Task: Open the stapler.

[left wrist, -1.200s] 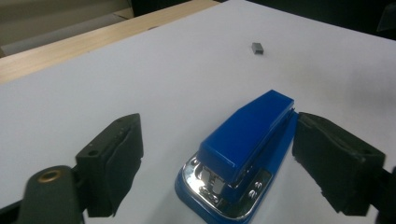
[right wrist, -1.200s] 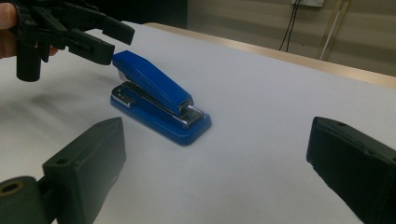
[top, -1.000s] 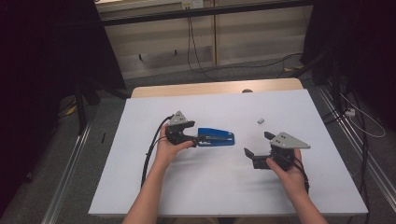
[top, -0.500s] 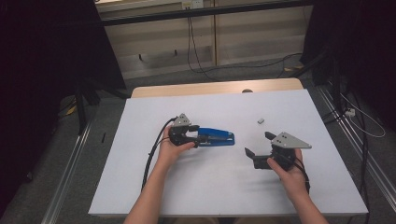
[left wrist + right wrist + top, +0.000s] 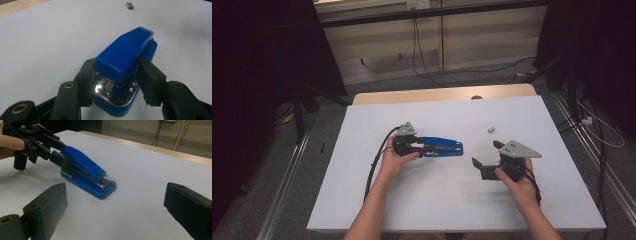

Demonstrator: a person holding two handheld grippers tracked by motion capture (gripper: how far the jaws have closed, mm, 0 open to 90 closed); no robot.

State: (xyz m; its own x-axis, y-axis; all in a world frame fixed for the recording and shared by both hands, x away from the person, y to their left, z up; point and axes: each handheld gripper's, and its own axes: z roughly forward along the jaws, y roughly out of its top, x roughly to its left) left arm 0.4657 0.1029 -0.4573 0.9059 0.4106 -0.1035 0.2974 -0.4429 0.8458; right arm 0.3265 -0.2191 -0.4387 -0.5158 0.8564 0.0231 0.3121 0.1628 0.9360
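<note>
Now | left gripper (image 5: 416,146) jaws closing around blue stapler (image 5: 443,147) rear, should be squeezed squarely | right gripper (image 5: 486,160) held open, empty.

A blue stapler (image 5: 86,173) lay on the white table (image 5: 155,170). The left gripper (image 5: 61,160) had just been closing on its rear end. The right gripper (image 5: 117,207) stood wide apart.

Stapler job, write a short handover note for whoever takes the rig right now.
Left tongs: jaws either side of the blue stapler's hinge end and just been closing; whether the pads press yet is unclear.
Right tongs: open, empty, pointing at the stapler from the side.
Stapler lies flat on the white table. A small grey staple block lies loose beyond it.
Done: left tongs are in place on the stapler.
Left: firm up the grip, then work on the stapler with the right tongs.
</note>
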